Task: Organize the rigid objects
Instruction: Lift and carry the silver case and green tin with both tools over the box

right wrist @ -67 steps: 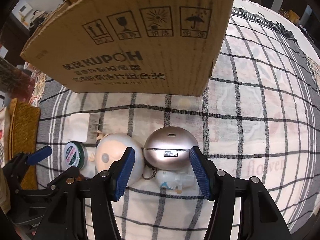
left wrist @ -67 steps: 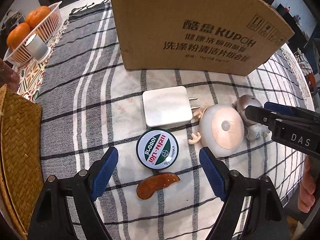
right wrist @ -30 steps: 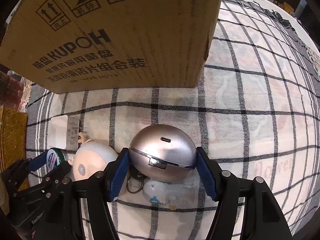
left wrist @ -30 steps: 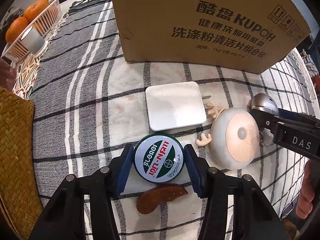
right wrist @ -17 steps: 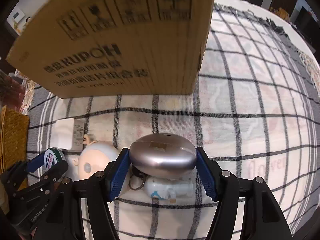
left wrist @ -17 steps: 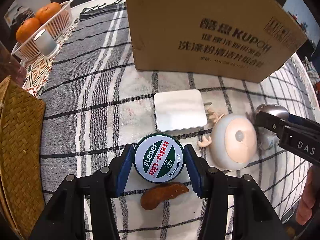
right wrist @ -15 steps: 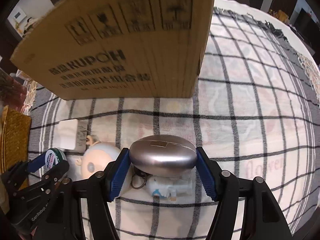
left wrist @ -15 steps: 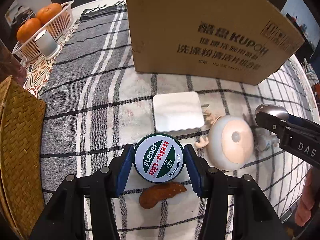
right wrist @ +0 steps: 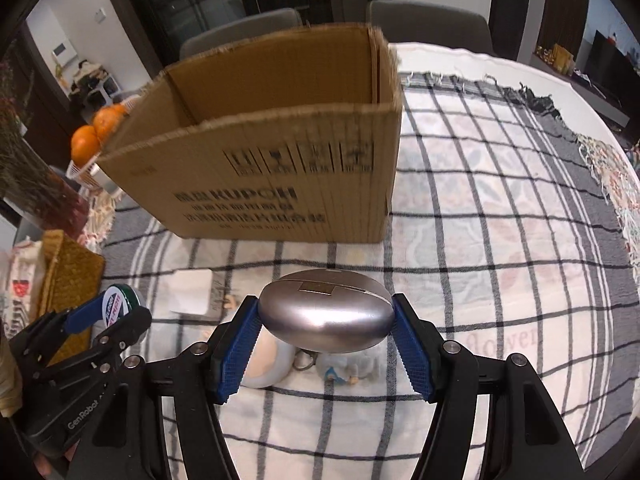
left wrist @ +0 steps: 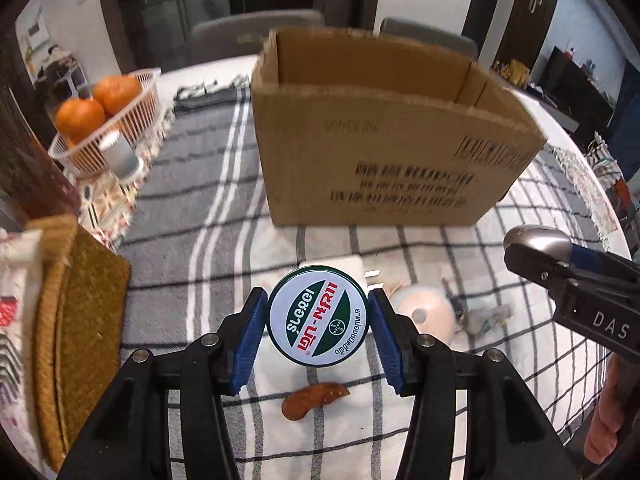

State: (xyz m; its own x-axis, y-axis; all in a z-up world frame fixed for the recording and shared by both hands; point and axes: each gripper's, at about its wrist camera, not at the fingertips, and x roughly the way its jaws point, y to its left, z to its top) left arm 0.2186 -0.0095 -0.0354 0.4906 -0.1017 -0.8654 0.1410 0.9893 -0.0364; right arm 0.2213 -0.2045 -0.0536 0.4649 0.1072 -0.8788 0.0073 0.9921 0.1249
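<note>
My left gripper (left wrist: 318,322) is shut on a round green-and-white tin (left wrist: 318,316) and holds it above the checked cloth; it also shows in the right wrist view (right wrist: 116,306). My right gripper (right wrist: 326,320) is shut on a silver egg-shaped case (right wrist: 326,316), lifted off the table; it shows at the right of the left wrist view (left wrist: 538,240). An open cardboard box (left wrist: 380,140) stands behind both (right wrist: 280,168). On the cloth lie a white charger (right wrist: 192,290), a round doll head (left wrist: 422,314), a small keychain figure (right wrist: 344,372) and a brown curved piece (left wrist: 314,398).
A white basket of oranges (left wrist: 100,120) with a small cup (left wrist: 118,156) stands at the back left. A woven mat (left wrist: 76,312) lies at the left table edge. Chairs (right wrist: 428,24) stand behind the table.
Both grippers closed on their objects and lifted them off the cloth. Both have risen and tilted up, so the open top of the box now shows.
</note>
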